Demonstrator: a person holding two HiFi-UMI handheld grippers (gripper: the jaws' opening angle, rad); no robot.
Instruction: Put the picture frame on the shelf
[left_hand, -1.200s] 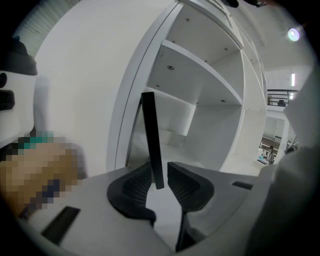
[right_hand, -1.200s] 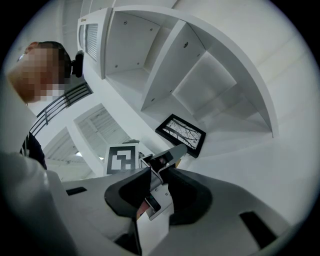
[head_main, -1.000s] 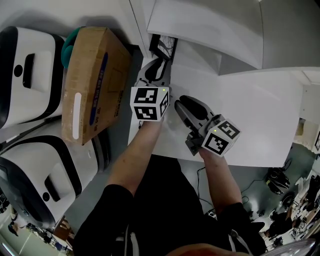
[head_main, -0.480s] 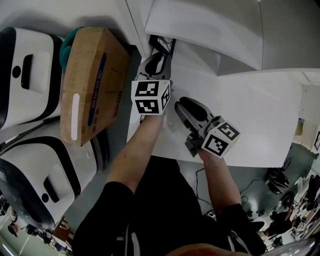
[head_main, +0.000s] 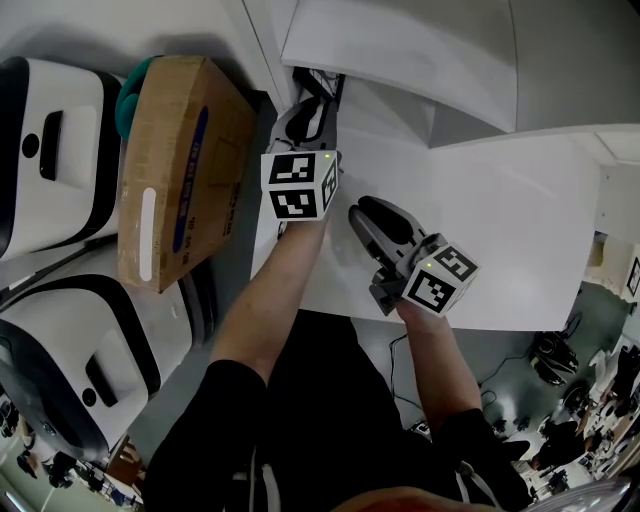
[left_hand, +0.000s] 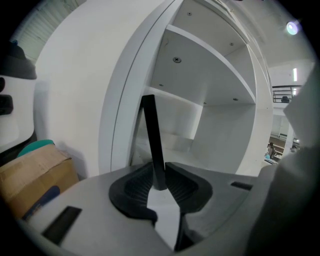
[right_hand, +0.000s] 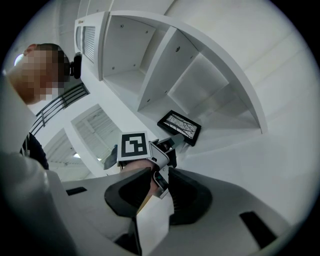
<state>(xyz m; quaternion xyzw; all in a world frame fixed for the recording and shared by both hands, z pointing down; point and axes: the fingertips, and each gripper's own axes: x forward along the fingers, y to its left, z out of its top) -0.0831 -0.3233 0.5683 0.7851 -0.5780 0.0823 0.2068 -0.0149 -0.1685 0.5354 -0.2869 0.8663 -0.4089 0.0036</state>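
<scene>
Clamping the picture frame (left_hand: 152, 140) by its edge, the left gripper (left_hand: 160, 182) holds it at the mouth of the shelf's (left_hand: 210, 65) lower compartment. The right gripper's (right_hand: 159, 181) jaws stand apart, empty.

Bright even light, fisheye-warped edges

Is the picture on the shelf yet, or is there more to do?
Almost! Done: the picture frame has been picked up, and the left gripper pinches its edge. Happening now: the frame is held at the bottom opening of the shelf; I can't tell if it touches. Left to do: stand it there and let go. The right gripper is open and empty.
</scene>
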